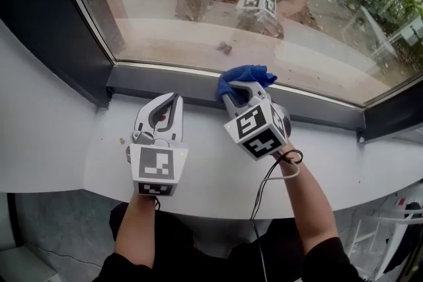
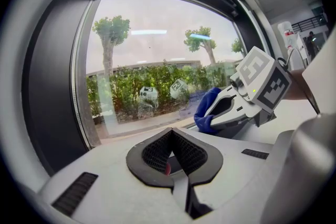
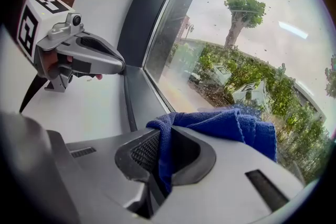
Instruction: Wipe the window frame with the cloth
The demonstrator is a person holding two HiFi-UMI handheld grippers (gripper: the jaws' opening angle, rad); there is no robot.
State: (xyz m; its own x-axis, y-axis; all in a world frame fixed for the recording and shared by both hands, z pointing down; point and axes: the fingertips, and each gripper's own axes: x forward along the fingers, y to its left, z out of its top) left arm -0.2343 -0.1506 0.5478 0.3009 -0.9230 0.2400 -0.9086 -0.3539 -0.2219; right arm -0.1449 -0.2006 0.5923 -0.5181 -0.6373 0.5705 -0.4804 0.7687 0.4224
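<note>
Two hand-held units over the white sill (image 1: pixel 198 181), side by side. Right gripper (image 1: pixel 239 90): fingers clenched on the blue cloth (image 1: pixel 246 74), cloth bunched against the dark lower window frame (image 1: pixel 165 81) at the foot of the glass (image 1: pixel 277 30). Left gripper (image 1: pixel 174 100): fingers closed together, empty, tips near the frame. Markings: square black-and-white coded patterns on both marker cubes (image 1: pixel 157 165), mirrored in the glass. Black cable (image 1: pixel 261 191) trailing from the right wrist, down past the sill edge. Beyond the glass: trees, shrubs, paved strip.
</note>
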